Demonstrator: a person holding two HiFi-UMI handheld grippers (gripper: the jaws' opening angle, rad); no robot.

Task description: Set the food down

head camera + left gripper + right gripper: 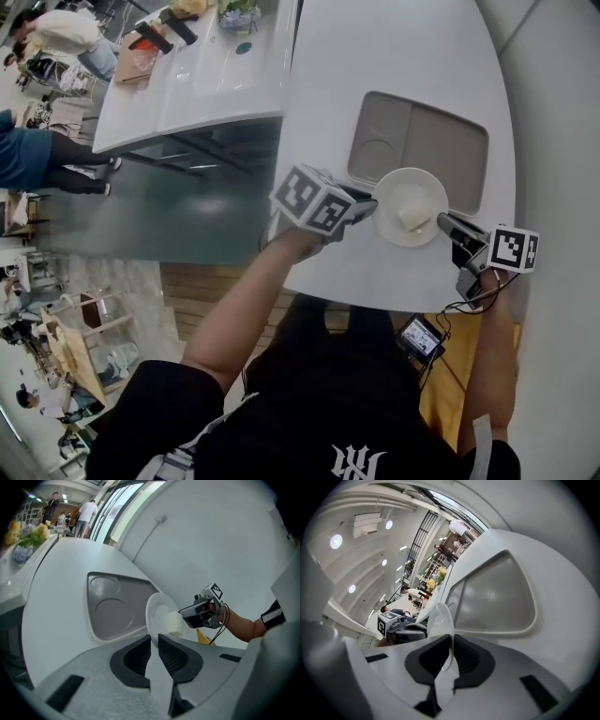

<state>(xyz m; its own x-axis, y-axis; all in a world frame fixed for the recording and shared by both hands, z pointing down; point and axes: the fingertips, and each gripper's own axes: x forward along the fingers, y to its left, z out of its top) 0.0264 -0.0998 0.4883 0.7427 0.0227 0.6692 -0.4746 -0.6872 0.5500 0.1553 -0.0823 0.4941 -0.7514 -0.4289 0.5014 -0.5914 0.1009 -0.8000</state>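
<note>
Plate (394, 199) with pale food block (413, 215): rim pinched by left claw (372, 205) and right claw (442, 221), over table (375, 56); next, probably lower level onto tray (450, 150).

Black short-sleeved shirt (281, 412) (white emblem (359, 461), perhaps lettering).

round white plate (410, 206), level, rim pinched on two opposite sides, pale cream food block (413, 215) near its centre, overlapping near edge of grey tray (450, 141)
</note>
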